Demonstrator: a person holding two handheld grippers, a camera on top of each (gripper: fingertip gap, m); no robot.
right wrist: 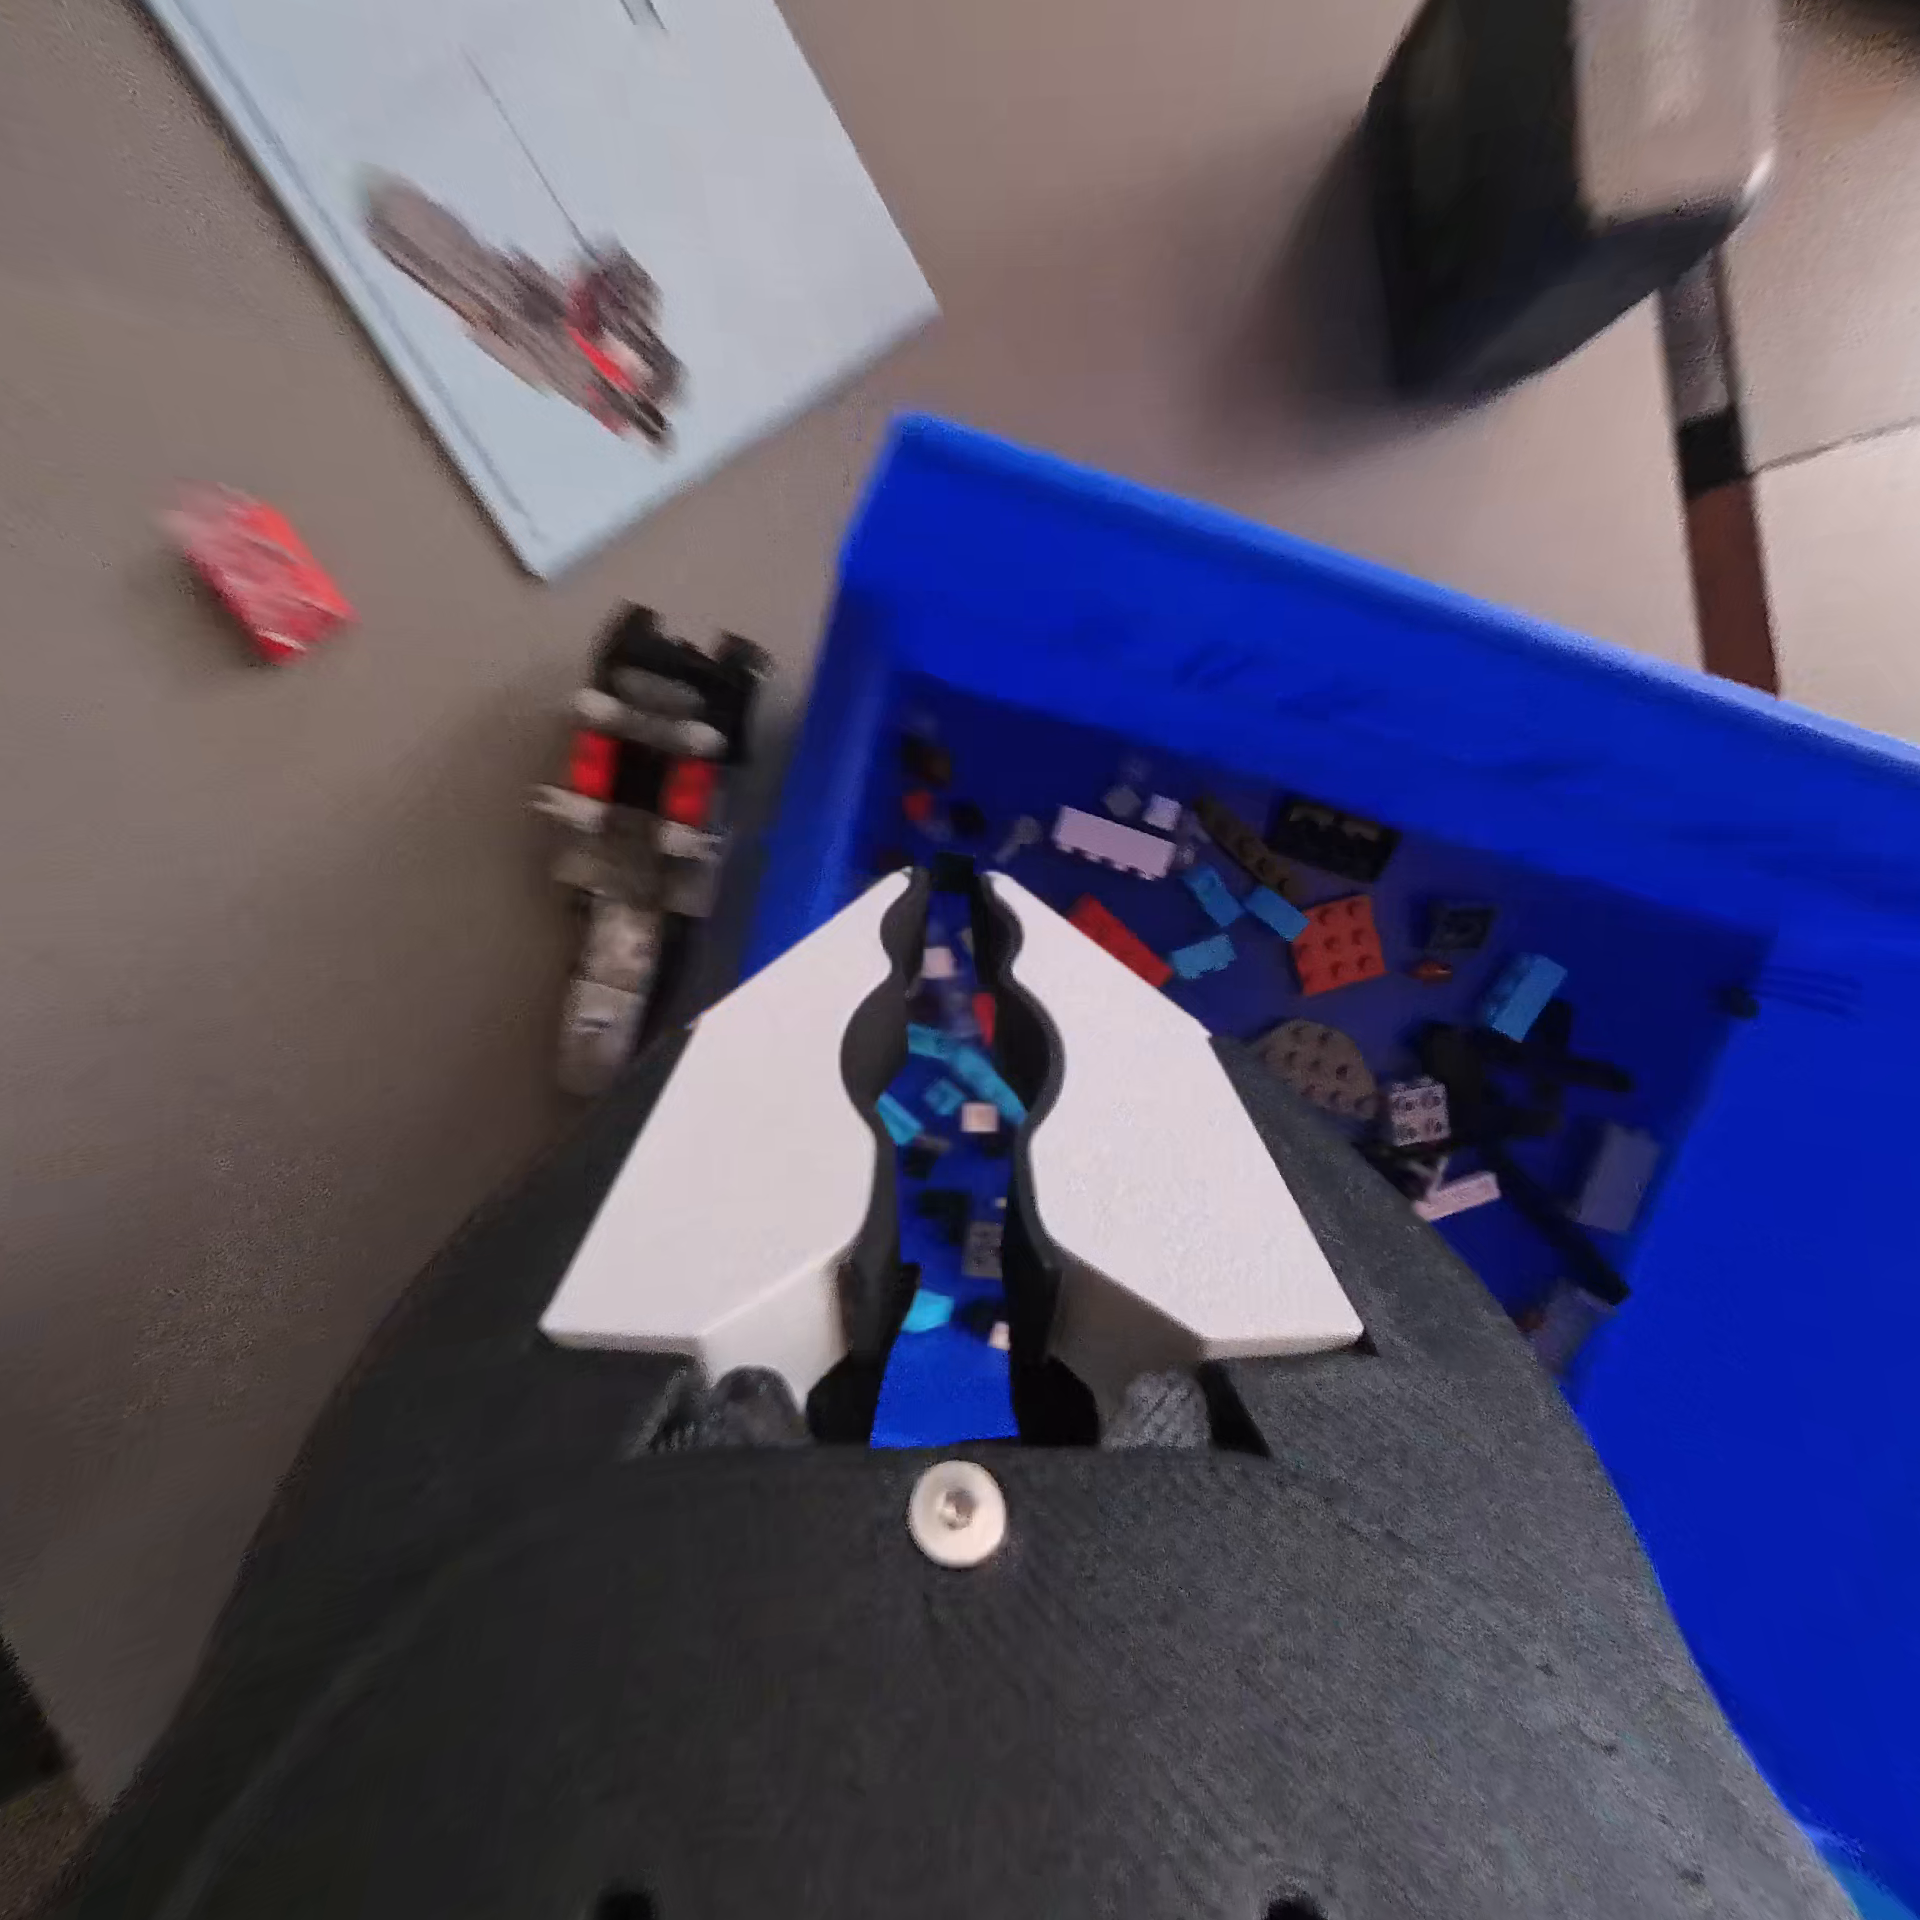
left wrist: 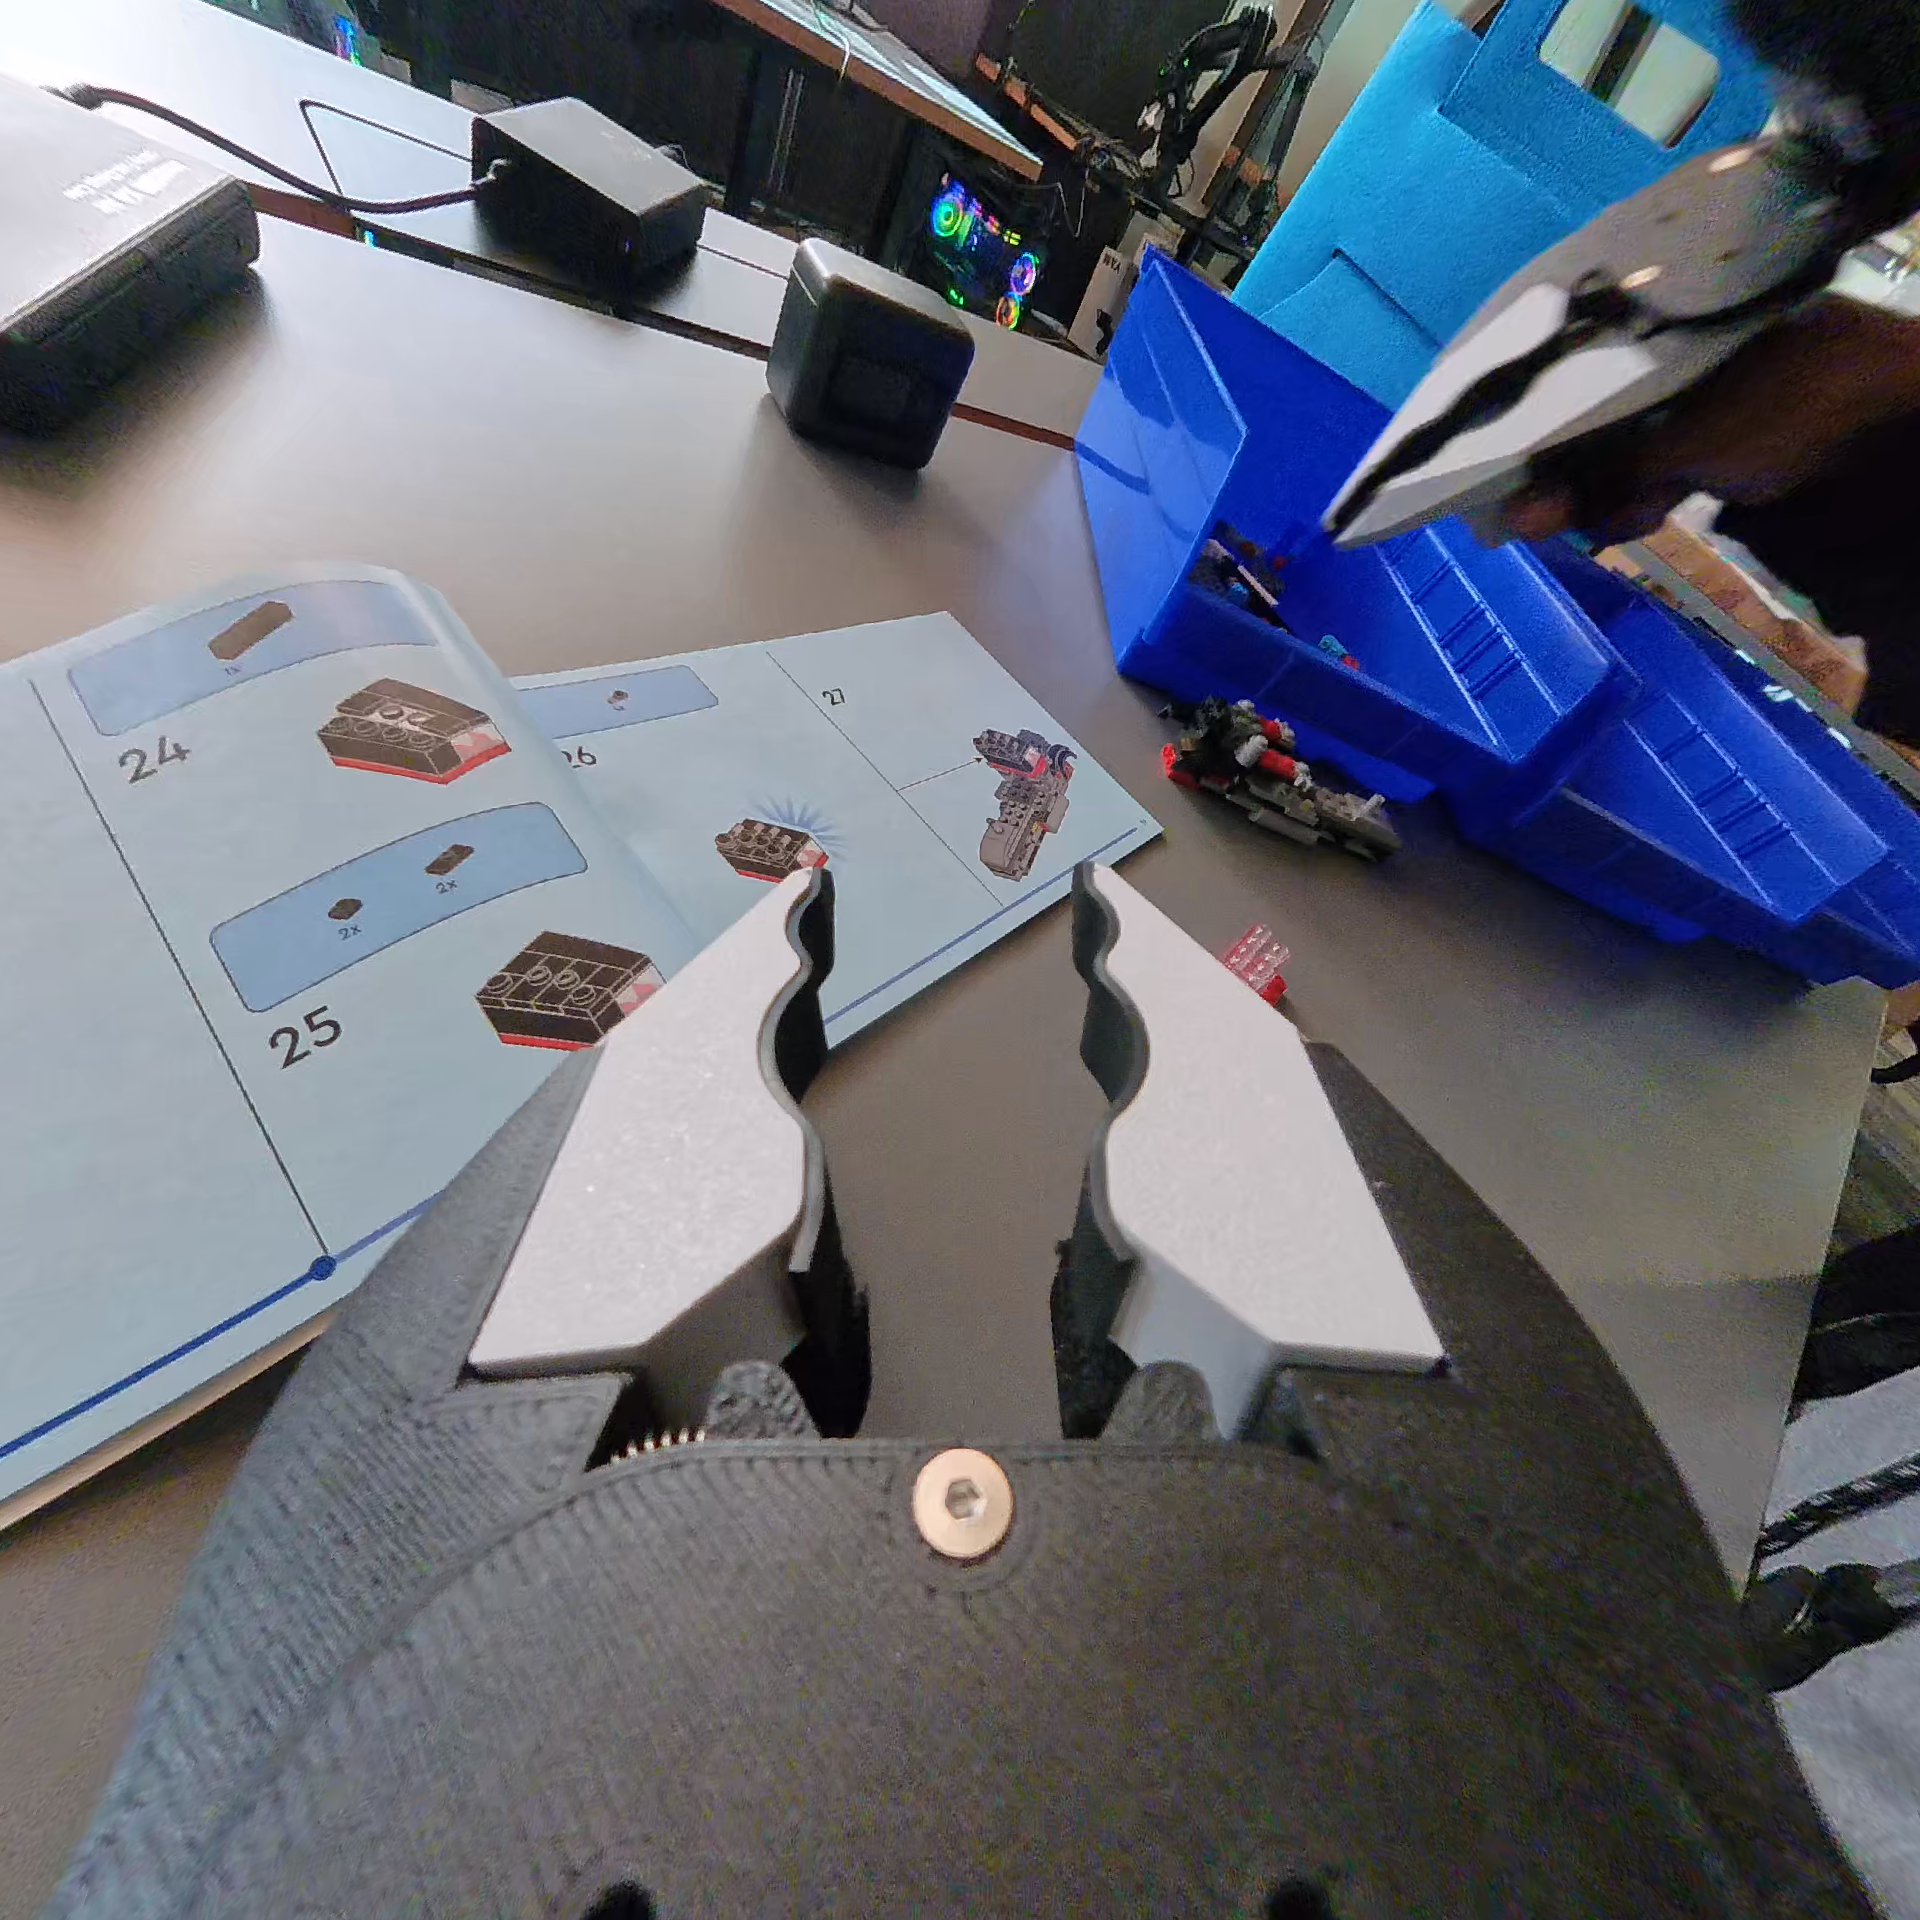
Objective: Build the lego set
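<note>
My left gripper (left wrist: pixel 951 883) is open and empty, low over the grey table at the edge of the open instruction booklet (left wrist: pixel 312 831). A partly built black, grey and red Lego model (left wrist: pixel 1278 774) lies in front of the blue bin (left wrist: pixel 1174 436). A small red and clear piece (left wrist: pixel 1257 956) lies just right of my left fingers. My right gripper (right wrist: pixel 948 878) hovers over the blue bin (right wrist: pixel 1143 582) of loose bricks (right wrist: pixel 1340 940), jaws nearly closed on a small black piece (right wrist: pixel 948 864). It also shows in the left wrist view (left wrist: pixel 1340 530), above the bin. The right wrist view, blurred, shows the model (right wrist: pixel 644 790).
A second blue bin (left wrist: pixel 1714 810) and a light blue foam container (left wrist: pixel 1455 208) stand on the right. A black cube (left wrist: pixel 868 353), a black adapter (left wrist: pixel 582 192) with cable and a black device (left wrist: pixel 104 239) sit at the back. The table edge (left wrist: pixel 1818 1143) runs close on the right. The tips of one gripper are about 30 cm away from the tips of the other. The left gripper is farther from the black cube (left wrist: pixel 868 353), some 30 cm, than the right, some 20 cm. Seen from the right wrist view (right wrist: pixel 1481 61) as well.
</note>
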